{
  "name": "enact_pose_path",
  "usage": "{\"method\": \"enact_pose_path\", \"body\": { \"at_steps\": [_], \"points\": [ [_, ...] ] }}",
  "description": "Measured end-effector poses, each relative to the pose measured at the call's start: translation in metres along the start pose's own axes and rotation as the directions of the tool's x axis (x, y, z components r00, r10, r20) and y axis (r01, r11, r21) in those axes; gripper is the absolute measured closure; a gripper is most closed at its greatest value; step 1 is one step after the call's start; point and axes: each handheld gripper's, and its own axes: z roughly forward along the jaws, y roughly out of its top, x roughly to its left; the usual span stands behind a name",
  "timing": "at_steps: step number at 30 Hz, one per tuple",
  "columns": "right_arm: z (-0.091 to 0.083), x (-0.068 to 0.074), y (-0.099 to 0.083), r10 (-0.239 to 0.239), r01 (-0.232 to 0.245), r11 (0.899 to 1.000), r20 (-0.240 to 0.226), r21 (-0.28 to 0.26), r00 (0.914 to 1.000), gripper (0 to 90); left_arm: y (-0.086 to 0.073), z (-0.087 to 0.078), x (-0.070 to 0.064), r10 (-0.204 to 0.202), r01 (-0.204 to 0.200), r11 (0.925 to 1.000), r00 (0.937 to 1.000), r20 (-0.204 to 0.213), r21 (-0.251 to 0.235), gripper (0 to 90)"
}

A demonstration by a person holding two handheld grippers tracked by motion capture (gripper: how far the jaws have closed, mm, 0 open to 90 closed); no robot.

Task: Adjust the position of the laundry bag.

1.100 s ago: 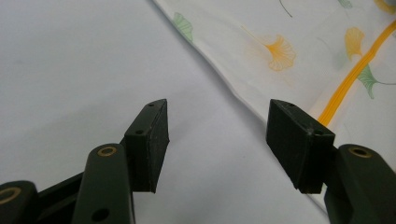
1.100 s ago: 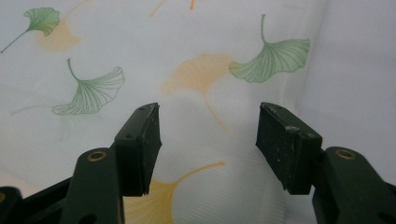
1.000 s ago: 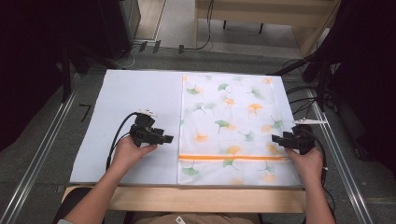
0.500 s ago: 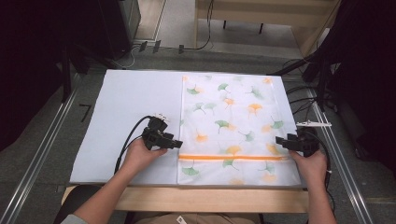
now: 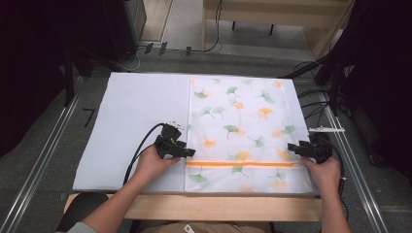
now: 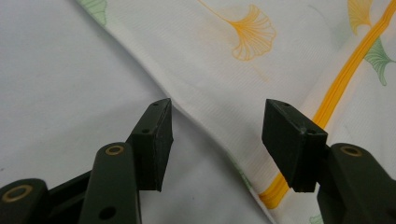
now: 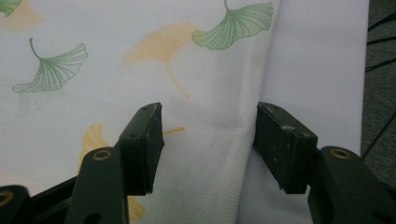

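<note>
High view has a white cloth (image 5: 243,126) with green and orange ginkgo leaves spread flat over the right half of the frame, on a pale mat (image 5: 131,116) that covers the table. There's an orange stripe (image 5: 241,164) running across the cloth near its bottom edge. Left gripper (image 5: 189,152) sits right at the cloth's left edge, just above the stripe, and the right gripper (image 5: 293,147) is at the right edge, about the same height in the frame. Left gripper view shows the jaws spread wide apart with the cloth's edge running diagonally between them, nothing pinched. Right gripper view is the same deal: jaws wide apart, straddling the cloth's edge, mat to the right of it.
</note>
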Motion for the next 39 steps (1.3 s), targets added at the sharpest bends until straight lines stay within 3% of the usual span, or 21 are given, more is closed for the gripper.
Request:
{"method": "enact_pose_path", "body": {
  "at_steps": [3, 8, 11, 15, 18, 23, 28, 39],
  "points": [
    [0.000, 0.002, 0.000, -0.008, 0.008, 1.000, 0.005, 0.004, 1.0000, 43.8, 0.000, 0.001, -0.001, -0.016, 0.016, 0.9999, 0.9999, -0.002, -0.003, 47.9],
    [0.002, 0.006, 0.001, -0.017, 0.017, 1.000, 0.007, 0.006, 0.9998, 45.2, 0.001, 0.004, -0.007, 0.013, -0.013, 0.9999, 0.9996, -0.027, -0.005, 55.5],
    [0.003, 0.007, 0.002, -0.021, 0.021, 1.000, 0.017, 0.007, 0.9996, 48.2, 0.001, 0.005, -0.008, 0.002, -0.002, 0.9999, 0.9992, -0.041, -0.012, 62.9],
    [0.003, 0.009, 0.003, -0.017, 0.017, 1.000, 0.017, 0.003, 0.9997, 58.7, 0.001, 0.005, -0.003, -0.007, 0.007, 0.9999, 0.9995, -0.030, -0.014, 72.1],
    [0.004, 0.012, 0.003, -0.031, 0.031, 1.000, 0.015, 0.005, 0.9994, 64.2, 0.001, 0.007, -0.005, 0.012, -0.012, 0.9998, 0.9999, -0.011, -0.014, 77.8],
    [0.004, 0.014, 0.004, -0.012, 0.011, 1.000, 0.013, 0.020, 0.9999, 79.8, 0.001, 0.010, -0.009, 0.042, -0.042, 0.9990, 0.9989, -0.019, -0.012, 88.5],
    [0.005, 0.014, 0.006, 0.001, -0.001, 1.000, 0.010, 0.029, 1.0000, 85.4, 0.002, 0.009, -0.002, 0.005, -0.005, 1.0000, 0.9994, 0.033, -0.003, 90.0],
    [0.003, 0.016, 0.009, 0.001, -0.001, 1.000, -0.011, 0.028, 0.9999, 86.6, 0.004, 0.001, 0.005, -0.008, 0.008, 0.9999, 0.9991, 0.041, -0.009, 90.0]
  ]
}}
